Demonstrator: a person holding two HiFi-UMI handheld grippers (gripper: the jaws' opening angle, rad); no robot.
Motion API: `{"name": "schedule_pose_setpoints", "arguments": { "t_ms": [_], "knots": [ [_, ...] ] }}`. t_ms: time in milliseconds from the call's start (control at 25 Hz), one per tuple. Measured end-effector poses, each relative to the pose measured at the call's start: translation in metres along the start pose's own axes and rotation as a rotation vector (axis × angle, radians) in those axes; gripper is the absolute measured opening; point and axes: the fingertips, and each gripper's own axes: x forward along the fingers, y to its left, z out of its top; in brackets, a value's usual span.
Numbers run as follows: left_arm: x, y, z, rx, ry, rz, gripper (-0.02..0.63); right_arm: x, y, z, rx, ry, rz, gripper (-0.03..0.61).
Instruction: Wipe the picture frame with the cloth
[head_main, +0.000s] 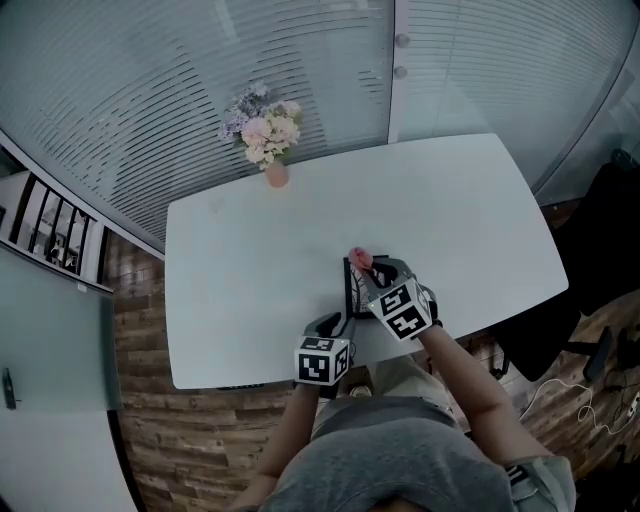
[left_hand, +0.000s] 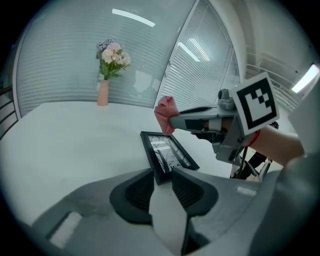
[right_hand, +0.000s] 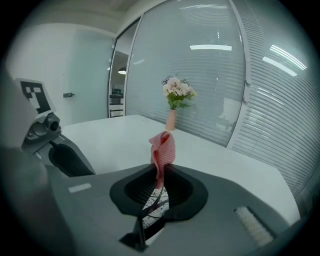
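Forearms are seen reaching from the bottom of the head view over the near edge of the white desk (head_main: 250, 260), each carrying a gripper topped by a marker cube. Nearest, the left gripper (left_hand: 162, 176) is held with its jaws parted and a clear gap between the pads. Nothing is gripped by it; only bare desk is seen in the gap, and the near corner of the picture frame (left_hand: 167, 154) lies just beyond the jaw tips. The frame, black-edged with a dark branching print under glass, is laid flat on the desk close to that near edge. Just beside the left gripper and slightly farther out, the right gripper (right_hand: 161, 184) is closed on the cloth (right_hand: 164, 149). A pink, finely dotted fold is pinched between the pads and stands up past the tips. This gripper is held over the frame, whose print can be glimpsed below the jaws in the right gripper view. In the left gripper view the cloth is seen above the frame's far end, and whether it touches the glass cannot be told. Farther off, near the far edge of the desk, a slim pink vase (head_main: 276, 176) of pale flowers stands upright, well apart from the frame. Behind it a glass wall (head_main: 150, 70) lined with horizontal blinds is seen.
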Motion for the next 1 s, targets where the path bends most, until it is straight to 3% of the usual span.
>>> {"name": "schedule_pose_setpoints", "arguments": {
  "t_ms": [440, 1000],
  "knots": [
    [0.023, 0.004, -0.007, -0.005, 0.089, -0.035, 0.123, 0.042, -0.002, -0.016, -0.075, 0.081, 0.056, 0.044],
    [0.027, 0.003, -0.006, 0.0, 0.107, -0.062, 0.109, 0.062, -0.005, -0.027, -0.113, 0.115, 0.064, 0.043]
  ]
}}
